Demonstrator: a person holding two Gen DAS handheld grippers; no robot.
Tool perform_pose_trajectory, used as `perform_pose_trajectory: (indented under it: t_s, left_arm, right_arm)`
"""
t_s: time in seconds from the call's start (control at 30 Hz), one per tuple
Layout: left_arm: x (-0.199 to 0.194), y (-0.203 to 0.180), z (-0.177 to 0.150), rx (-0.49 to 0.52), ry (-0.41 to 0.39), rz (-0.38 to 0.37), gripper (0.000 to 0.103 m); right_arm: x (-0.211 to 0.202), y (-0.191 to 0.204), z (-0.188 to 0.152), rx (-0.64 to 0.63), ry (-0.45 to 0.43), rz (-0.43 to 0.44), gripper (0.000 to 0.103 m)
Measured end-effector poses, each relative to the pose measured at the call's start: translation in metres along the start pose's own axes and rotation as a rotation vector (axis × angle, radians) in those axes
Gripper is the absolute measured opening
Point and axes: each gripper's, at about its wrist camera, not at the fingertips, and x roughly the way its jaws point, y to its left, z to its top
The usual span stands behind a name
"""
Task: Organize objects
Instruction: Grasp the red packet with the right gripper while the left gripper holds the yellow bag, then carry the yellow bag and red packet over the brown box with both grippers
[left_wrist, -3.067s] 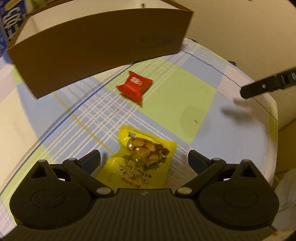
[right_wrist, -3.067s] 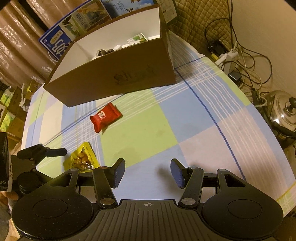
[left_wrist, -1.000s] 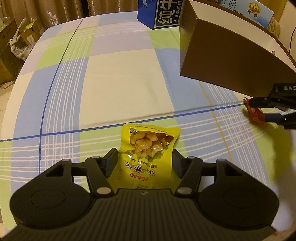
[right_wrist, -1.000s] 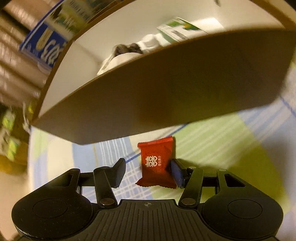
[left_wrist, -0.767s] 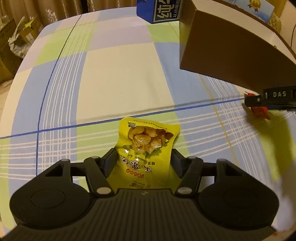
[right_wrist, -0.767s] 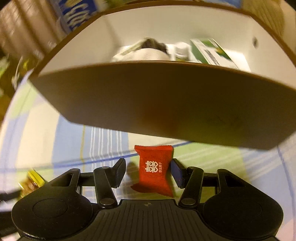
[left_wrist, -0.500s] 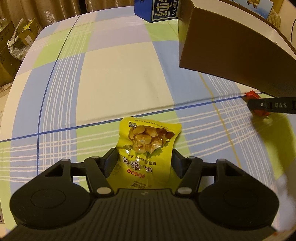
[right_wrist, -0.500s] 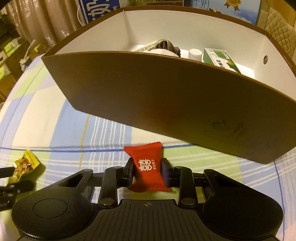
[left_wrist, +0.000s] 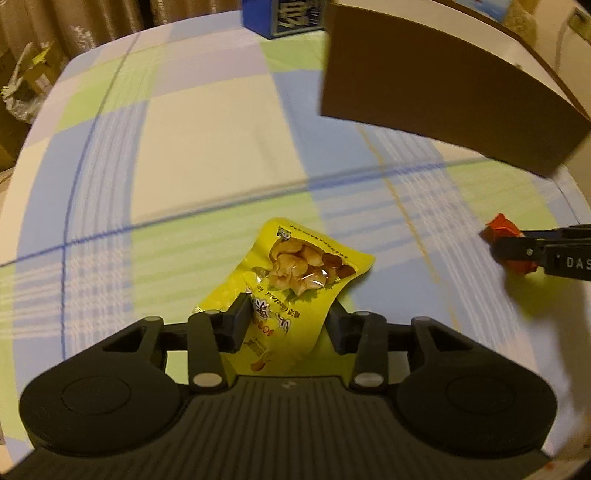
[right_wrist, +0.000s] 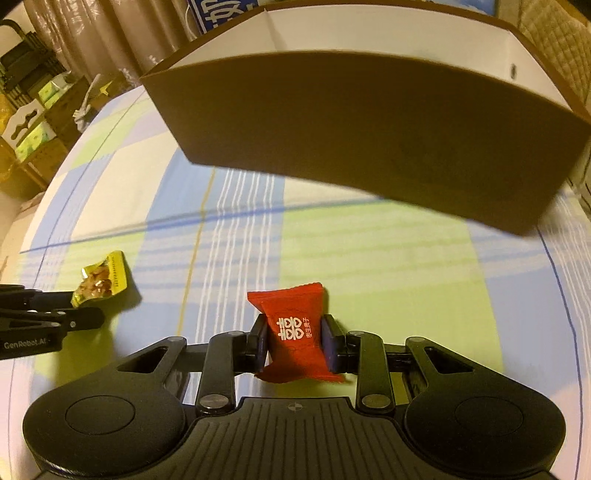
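Both snacks are pinched but not boxed yet: the nut pack (left_wrist: 295, 280) by the left gripper (left_wrist: 286, 319), the red candy (right_wrist: 295, 332) by the right gripper (right_wrist: 294, 341), with the box (right_wrist: 369, 140) just ahead on the desk (right_wrist: 369, 251).

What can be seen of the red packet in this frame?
The red packet is a small pillow-style wrapper, glossy like foil or plastic, with crimped ends and white printed characters on its face. It stands roughly upright, pinched at its sides between the fingers of the right tool, in front of the brown box, above the checked tablecloth.
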Motion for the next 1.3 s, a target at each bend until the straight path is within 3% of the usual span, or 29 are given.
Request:
perform_pose_trajectory:
  t_s: [0.13, 0.23, 0.3, 0.37, 0.63, 0.73, 0.83, 1.3]
  left_arm:
    - [-0.006, -0.012, -0.013, 0.029, -0.007, -0.028, 0.039]
    - [-0.008, -0.015, -0.014, 0.085, -0.025, -0.043, 0.057]
    - [-0.01, -0.017, -0.012, 0.147, -0.049, -0.036, 0.078]
    - [-0.011, -0.02, -0.008, 0.227, -0.079, -0.024, 0.083]
    - [0.007, -0.025, 0.003, 0.43, -0.037, -0.113, 0.084]
    - [0.014, -0.025, 0.002, 0.447, -0.008, -0.142, 0.077]
    - [0.012, -0.02, 0.0, 0.41, -0.008, -0.173, 0.063]
    - [-0.004, -0.027, -0.003, 0.249, -0.015, -0.113, 0.053]
  right_arm:
    - [-0.014, -0.007, -0.018, 0.034, 0.003, 0.006, 0.027]
    - [-0.022, -0.013, -0.028, 0.06, 0.002, 0.005, 0.027]
    - [-0.026, -0.016, -0.032, 0.075, 0.0, 0.003, 0.027]
    - [-0.029, -0.019, -0.034, 0.09, -0.003, 0.0, 0.027]
    - [-0.031, -0.021, -0.038, 0.111, -0.009, 0.006, 0.027]
    - [-0.032, -0.021, -0.038, 0.11, -0.007, 0.007, 0.027]
    - [-0.032, -0.021, -0.039, 0.109, -0.006, 0.005, 0.027]
    - [-0.031, -0.018, -0.038, 0.089, 0.0, -0.004, 0.027]
